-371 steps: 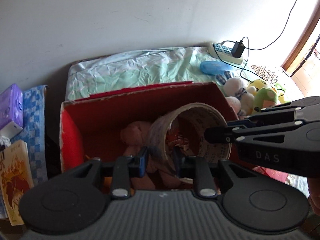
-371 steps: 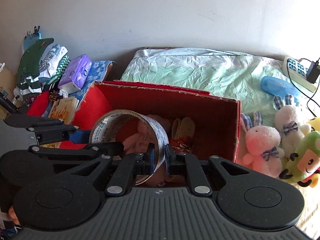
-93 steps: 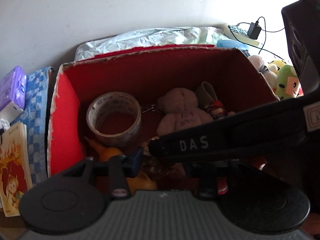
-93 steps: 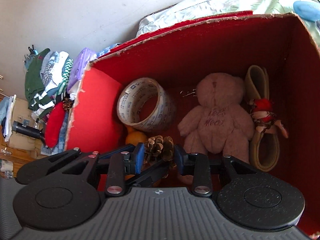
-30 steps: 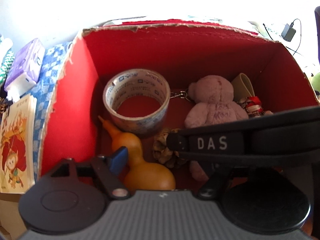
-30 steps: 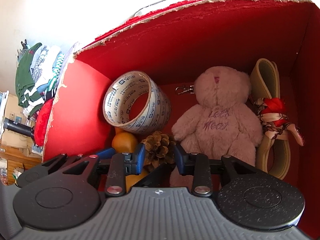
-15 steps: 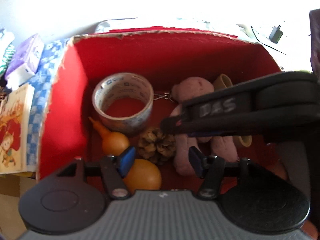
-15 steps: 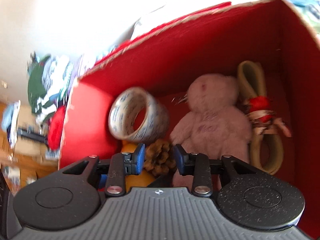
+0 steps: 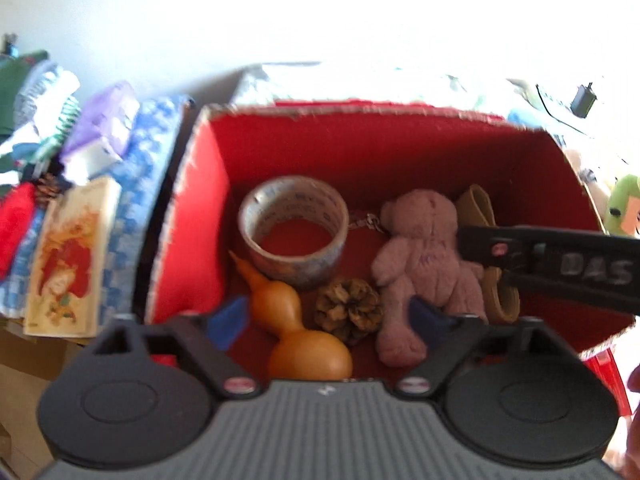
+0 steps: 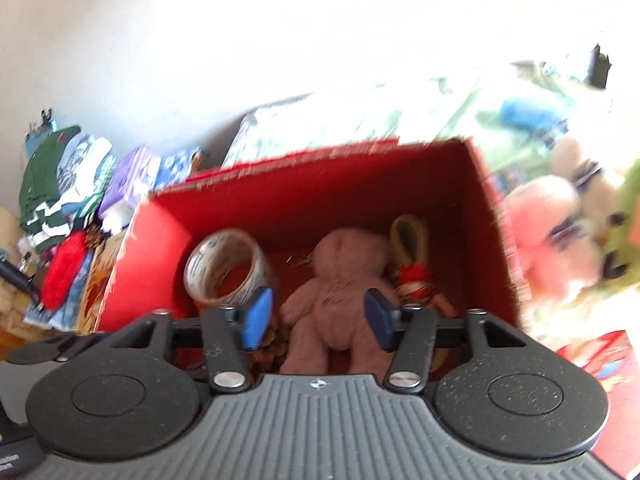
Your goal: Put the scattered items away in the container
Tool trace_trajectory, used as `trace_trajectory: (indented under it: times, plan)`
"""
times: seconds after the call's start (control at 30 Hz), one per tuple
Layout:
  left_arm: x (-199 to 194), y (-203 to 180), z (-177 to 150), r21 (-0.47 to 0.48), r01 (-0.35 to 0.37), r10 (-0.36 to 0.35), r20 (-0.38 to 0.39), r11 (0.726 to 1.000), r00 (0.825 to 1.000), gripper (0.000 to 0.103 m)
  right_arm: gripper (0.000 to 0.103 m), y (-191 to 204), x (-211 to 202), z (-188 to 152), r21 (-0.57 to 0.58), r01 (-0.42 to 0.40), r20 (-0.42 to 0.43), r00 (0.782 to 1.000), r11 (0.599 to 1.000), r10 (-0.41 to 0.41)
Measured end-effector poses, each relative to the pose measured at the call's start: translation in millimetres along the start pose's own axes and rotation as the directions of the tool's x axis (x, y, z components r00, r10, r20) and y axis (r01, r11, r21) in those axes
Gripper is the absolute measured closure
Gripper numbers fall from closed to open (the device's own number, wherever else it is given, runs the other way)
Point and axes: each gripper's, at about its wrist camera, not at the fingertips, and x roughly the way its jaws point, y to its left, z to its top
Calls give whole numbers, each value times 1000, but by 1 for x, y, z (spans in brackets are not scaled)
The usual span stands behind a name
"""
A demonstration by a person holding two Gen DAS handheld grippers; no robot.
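Since a second ago we have pulled both grippers up out of the box [image 9: 360, 148], so its rim and red walls show whole, with open room above. Inside lie the bear [image 9: 424, 256], tape [image 9: 294, 228], gourd [image 9: 296, 332] and cone [image 9: 348, 312], loosely spread on the floor. Our left gripper [image 9: 326, 322] and right gripper [image 10: 316, 318] are both spreading apart, holding nothing.
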Motion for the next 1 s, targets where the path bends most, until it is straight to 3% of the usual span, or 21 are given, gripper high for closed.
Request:
trace_trajectory:
  times: [0.13,0.4,0.63,0.77,1.0]
  plan:
    - [-12,-3,3,10,-14,14,23,1000,1000,4,38,7,-12,-7,-66,66,34,997,996,-64]
    - [-21,-6,0,-5,-78,78,10,997,997,4,36,-1,-31,-16,-27,99,54,994,995,-98]
    - [-32,-7,-3,-54,-155,156,10,986,988,3,34,-1,-35,-17,-62,90,48,995,994,-87]
    - [-39,-11,-5,-75,-197,198,15,978,980,1,26,-5,-37,-19,-74,64,42,997,995,-61]
    - [-46,-19,-10,-109,-259,260,1,960,966,0,22,-7,-43,-21,-154,26,24,999,988,-23]
